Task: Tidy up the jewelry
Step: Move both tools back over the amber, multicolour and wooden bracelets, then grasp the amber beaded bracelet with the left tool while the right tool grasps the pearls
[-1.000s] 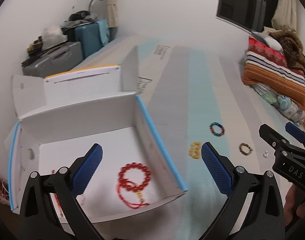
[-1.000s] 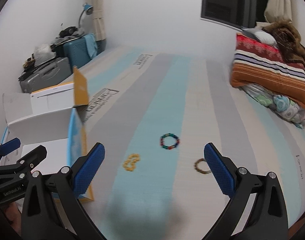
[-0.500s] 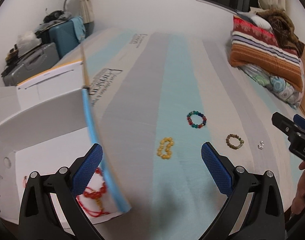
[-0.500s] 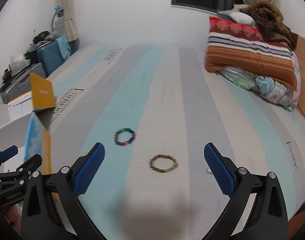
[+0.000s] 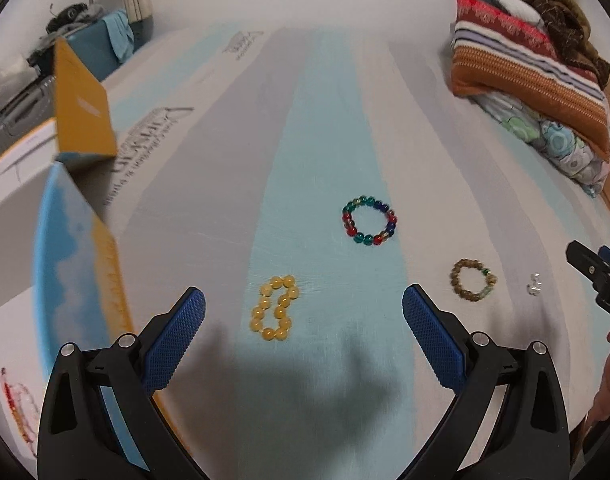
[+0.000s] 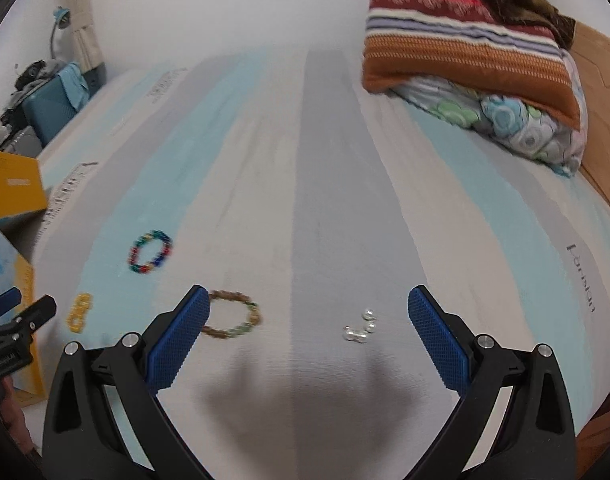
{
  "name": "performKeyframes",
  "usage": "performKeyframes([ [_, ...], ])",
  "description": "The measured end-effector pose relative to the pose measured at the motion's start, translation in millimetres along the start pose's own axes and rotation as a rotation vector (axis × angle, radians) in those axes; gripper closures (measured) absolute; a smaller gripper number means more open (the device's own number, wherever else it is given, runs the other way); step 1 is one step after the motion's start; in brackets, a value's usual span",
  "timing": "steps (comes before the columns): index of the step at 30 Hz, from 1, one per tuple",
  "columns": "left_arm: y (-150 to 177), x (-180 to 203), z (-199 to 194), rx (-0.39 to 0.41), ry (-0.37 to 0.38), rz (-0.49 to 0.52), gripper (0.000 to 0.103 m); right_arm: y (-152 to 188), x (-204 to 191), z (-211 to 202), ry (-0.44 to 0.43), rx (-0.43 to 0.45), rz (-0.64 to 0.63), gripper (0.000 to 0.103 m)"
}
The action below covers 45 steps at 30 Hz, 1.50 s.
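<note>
1. The left gripper (image 5: 303,316) hung wide open and empty above the striped mattress (image 5: 325,128), with the yellow bead bracelet (image 5: 275,313) lying between its blue pads (image 5: 173,340).
2. The right gripper (image 6: 308,326) was also spread wide, holding nothing; the pearl earrings (image 6: 361,326) lay between its fingers, and the brown bead bracelet (image 6: 235,314) lay beside its left pad.
3. The multicoloured bead bracelet (image 5: 369,220) lay farther out on the mattress.
4. The open cardboard box (image 5: 71,240) stood at the left, a red bead string (image 5: 19,408) inside.

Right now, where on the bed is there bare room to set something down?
The far stretch between the box and folded blankets is bare. The near strip is crowded: yellow bracelet, multicolour bracelet, brown bracelet, pearl earrings.
</note>
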<state>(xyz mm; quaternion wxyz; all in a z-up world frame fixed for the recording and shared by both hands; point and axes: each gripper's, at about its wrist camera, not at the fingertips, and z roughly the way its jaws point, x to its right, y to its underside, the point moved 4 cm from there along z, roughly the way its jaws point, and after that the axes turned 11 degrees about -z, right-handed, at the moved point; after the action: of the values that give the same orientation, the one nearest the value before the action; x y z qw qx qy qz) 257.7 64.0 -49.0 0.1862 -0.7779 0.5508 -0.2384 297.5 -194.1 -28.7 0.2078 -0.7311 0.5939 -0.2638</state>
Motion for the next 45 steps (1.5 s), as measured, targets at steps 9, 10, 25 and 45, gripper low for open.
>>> performKeyframes([
  [9, 8, -13, 57, -0.078, -0.038, -0.015, 0.006, 23, 27, 55, -0.007, -0.103, 0.005, 0.014],
  [10, 8, -15, 62, -0.084, -0.04, -0.018, 0.006, 25, 31, 59, -0.005, -0.111, 0.007, 0.014],
  [25, 13, -20, 83, -0.096, -0.077, -0.012, 0.022, 52, 48, 98, -0.071, -0.262, 0.048, 0.049],
  [45, 15, -23, 71, -0.075, -0.093, 0.004, 0.094, 57, 47, 97, -0.096, -0.227, 0.058, 0.081],
])
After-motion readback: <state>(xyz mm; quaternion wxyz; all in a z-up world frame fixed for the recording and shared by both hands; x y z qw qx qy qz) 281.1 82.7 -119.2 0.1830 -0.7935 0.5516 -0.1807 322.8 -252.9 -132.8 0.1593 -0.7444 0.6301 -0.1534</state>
